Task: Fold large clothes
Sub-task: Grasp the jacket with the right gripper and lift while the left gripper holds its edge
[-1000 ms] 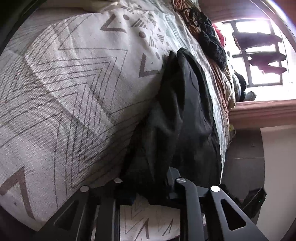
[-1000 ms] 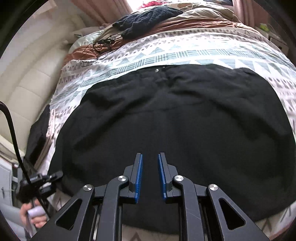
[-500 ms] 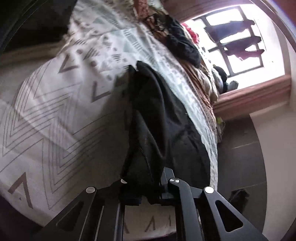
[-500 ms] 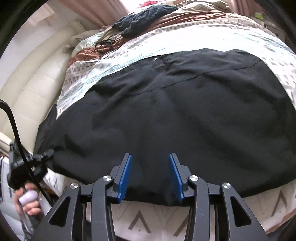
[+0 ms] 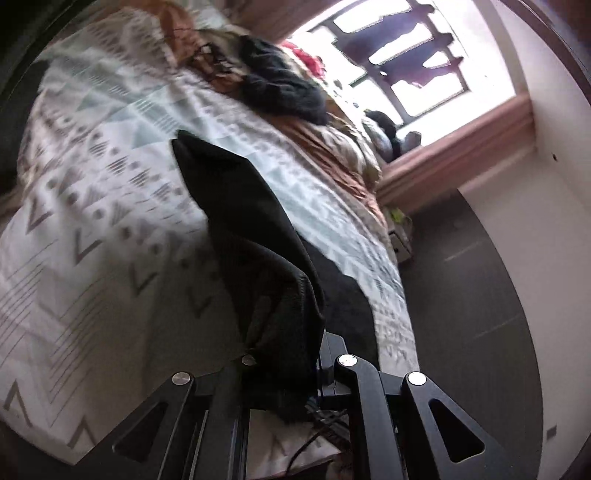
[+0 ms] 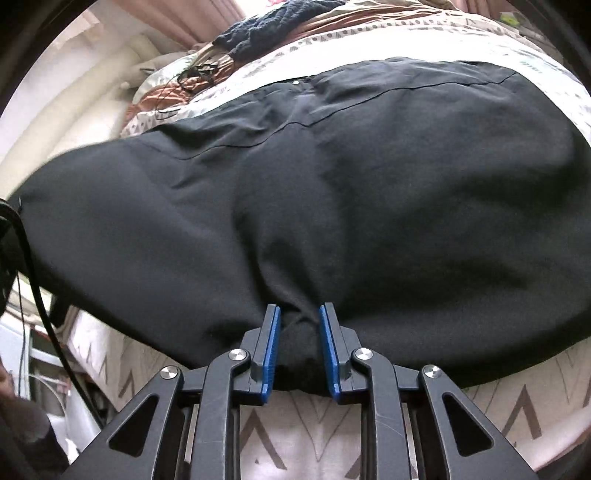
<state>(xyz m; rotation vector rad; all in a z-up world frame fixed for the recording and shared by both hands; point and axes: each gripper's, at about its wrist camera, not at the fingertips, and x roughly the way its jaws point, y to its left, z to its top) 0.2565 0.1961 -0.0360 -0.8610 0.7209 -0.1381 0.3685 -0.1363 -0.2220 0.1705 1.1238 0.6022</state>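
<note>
Your bed with its patterned duvet [image 6: 314, 435] serves as the folding surface, and the black garment [image 6: 332, 206], a large one with a seam and a small button near its far edge, lies spread across it so you can fold it flat. You hold it at two points on the near side, which reads as the start of a fold away from you.

Your left gripper [image 5: 284, 365] is clamped tight on one end of the cloth and carries it clear of the duvet, so that edge hangs in a taut ridge [image 5: 251, 236]. Your right gripper [image 6: 298, 347] has just been closing with a bunch of the near hem between its blue pads [image 6: 271, 350]; the fabric puckers toward them and they now pinch it.

Only the right wrist view shows the garment's full spread and the dark knit [image 6: 269, 26] beyond it. Only the left wrist view shows the lifted end in profile, the window [image 5: 406, 62] and the floor [image 5: 465, 295].
</note>
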